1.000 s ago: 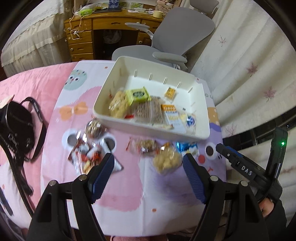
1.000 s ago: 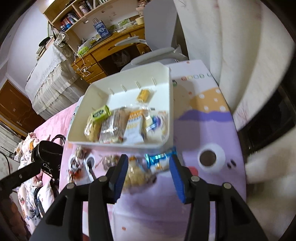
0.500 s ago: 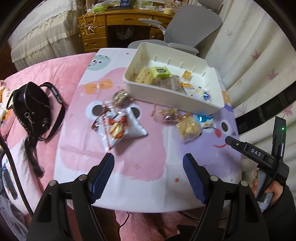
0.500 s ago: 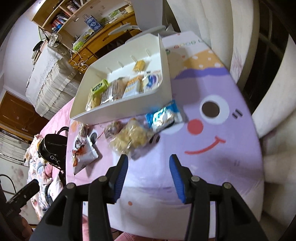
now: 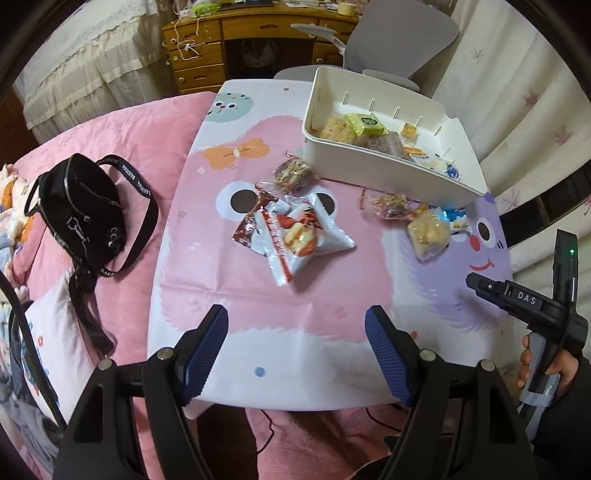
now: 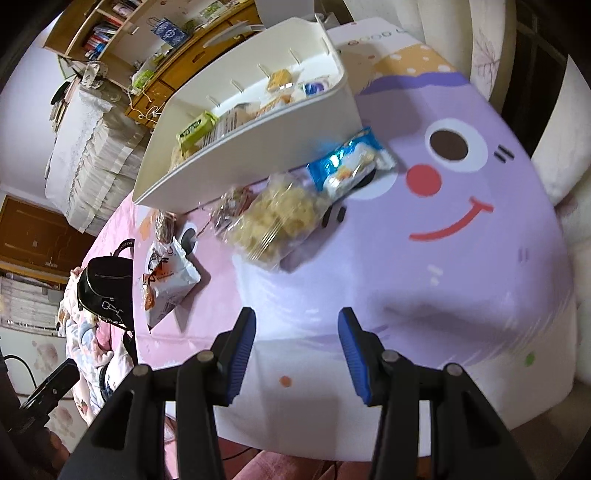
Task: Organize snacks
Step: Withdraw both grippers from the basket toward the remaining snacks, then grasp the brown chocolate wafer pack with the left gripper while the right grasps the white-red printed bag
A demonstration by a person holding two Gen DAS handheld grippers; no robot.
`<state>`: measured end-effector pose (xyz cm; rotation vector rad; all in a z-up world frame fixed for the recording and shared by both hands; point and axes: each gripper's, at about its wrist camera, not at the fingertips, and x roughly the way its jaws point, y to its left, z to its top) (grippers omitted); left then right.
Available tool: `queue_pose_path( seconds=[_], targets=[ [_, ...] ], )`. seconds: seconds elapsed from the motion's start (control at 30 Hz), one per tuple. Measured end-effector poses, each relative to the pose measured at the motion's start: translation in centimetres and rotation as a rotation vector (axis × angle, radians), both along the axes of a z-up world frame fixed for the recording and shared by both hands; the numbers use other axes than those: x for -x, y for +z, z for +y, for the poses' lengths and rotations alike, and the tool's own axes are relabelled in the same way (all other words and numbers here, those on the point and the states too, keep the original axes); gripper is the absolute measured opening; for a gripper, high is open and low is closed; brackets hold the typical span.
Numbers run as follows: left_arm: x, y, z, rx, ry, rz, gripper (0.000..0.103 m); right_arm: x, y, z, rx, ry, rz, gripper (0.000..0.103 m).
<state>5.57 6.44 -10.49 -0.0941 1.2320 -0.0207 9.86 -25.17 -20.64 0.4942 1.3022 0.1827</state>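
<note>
Change: both wrist views have pulled back from the white bin (image 5: 373, 168) toward the table's near edge; packets that filled the earlier frames now lie farther off, so no pick is under way.
Left gripper (image 5: 297, 354): jaws wide apart, empty.
Right gripper (image 6: 297, 356): jaws partly apart, empty.
Snacks: some in the bin at the far right corner; the blue packet (image 6: 349, 162) and clear bag of puffs (image 6: 275, 218) just beside its near wall, the white-and-red packet (image 5: 303, 234) mid-table.
Left view only: a hand (image 5: 546, 365) on the right gripper's handle.
Right view only: the blue packet in full.

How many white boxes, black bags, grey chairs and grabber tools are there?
White box: 1
Black bag: 1
Grey chair: 1
Grabber tools: 2 (left gripper, right gripper)
Total: 5
</note>
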Motion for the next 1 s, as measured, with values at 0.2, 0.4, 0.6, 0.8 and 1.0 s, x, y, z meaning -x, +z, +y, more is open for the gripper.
queue_pose_path(
  seconds=[0.2,0.4,0.6,0.8,1.0],
  targets=[
    [-2.7,-1.3,3.7,0.009,-0.084,0.02,0.075,1.0,-0.3,3.1,-0.02,-0.085,0.026,0.047],
    [-6.1,-2.8,7.1,0.021,-0.168,0.041,0.075,1.8,-0.9,6.8,-0.059,-0.16,0.042,0.047],
    [-9.0,-4.5,9.2,0.042,-0.241,0.055,0.075,1.9,-1.2,10.9,-0.087,-0.218,0.039,0.047],
    [-11.4,-5.9,10.6,0.078,-0.27,0.062,0.075,1.3,-1.3,14.5,-0.116,-0.222,0.043,0.053],
    [-13.4,-7.5,11.0,0.124,-0.271,0.073,0.075,-0.1,-1.6,17.4,-0.122,-0.187,0.06,0.061]
  ],
)
